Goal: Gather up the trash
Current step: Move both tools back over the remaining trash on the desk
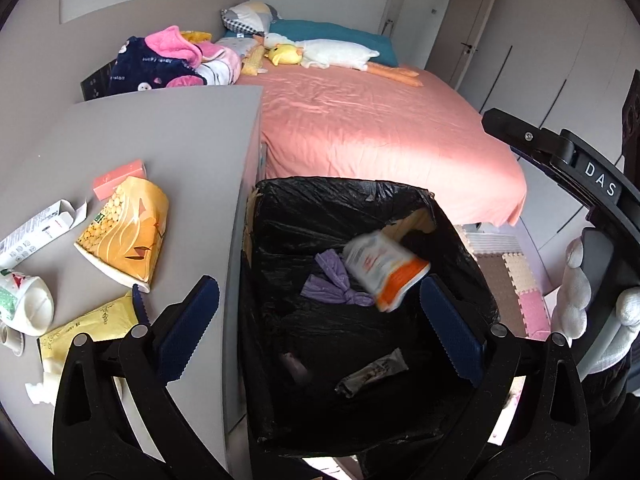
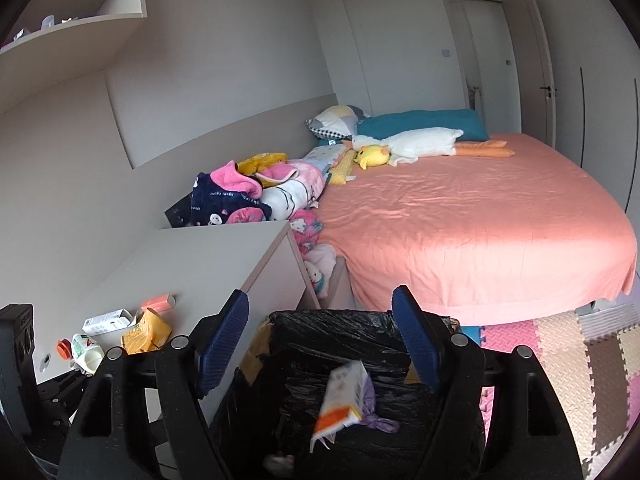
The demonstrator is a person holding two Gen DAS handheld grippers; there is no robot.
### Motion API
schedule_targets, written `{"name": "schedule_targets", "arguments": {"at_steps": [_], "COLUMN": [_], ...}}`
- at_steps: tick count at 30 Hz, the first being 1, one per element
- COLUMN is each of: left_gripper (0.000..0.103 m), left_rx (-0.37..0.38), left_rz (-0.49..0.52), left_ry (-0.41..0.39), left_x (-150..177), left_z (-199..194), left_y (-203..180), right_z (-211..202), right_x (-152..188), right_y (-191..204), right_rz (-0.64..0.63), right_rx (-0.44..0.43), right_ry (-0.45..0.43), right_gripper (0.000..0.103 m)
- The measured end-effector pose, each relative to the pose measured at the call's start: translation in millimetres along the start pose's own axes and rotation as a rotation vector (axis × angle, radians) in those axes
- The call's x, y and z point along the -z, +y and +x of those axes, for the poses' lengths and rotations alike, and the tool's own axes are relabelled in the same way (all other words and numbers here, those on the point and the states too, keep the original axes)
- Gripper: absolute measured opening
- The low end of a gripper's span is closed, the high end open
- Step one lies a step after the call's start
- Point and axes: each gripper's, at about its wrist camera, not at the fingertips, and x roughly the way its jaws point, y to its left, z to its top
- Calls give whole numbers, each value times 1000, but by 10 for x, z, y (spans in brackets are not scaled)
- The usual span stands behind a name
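Trash is dropping: a white-and-orange packet point(image 1: 384, 270) is blurring in mid-air inside the black-lined bin point(image 1: 320, 196), just above a knotted purple bag point(image 1: 332, 286) and a dark crumpled wrapper point(image 1: 374, 372) lying on the liner. We are holding both tools over the bin's mouth. Our left gripper point(image 1: 316, 312) is standing wide open with nothing between its blue pads. Our right gripper point(image 2: 320, 340) is standing open too, gripping nothing, the packet falling free below it. A gloved hand point(image 1: 588, 292) is wrapping the right tool's handle at the left view's edge. More rubbish is waiting on the grey desk point(image 1: 168, 132) beside the bin: an orange-and-yellow paper bag point(image 1: 128, 236), a pink box point(image 1: 120, 179), a long white carton point(image 1: 38, 230), a white cup point(image 1: 24, 304) on its side and a yellow wrapper point(image 1: 88, 328). Behind the bin, the pink-sheeted bed point(image 1: 368, 132) is carrying a plush goose point(image 1: 336, 53).
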Motion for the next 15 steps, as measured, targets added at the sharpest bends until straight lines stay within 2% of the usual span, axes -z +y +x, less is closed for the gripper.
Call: {"name": "schedule_targets", "arguments": {"at_steps": [15], "left_gripper": [97], "left_rx": [-78], "left_rz": [-100], "left_ry": [-27], "left_x": [59], "left_z": [-193], "left_y": [424], "right_z": [209], "right_x": [113], "right_y": [283], "right_rz": [-41], "right_rx": [-89], "right_ry": [69], "right_gripper": [75]}}
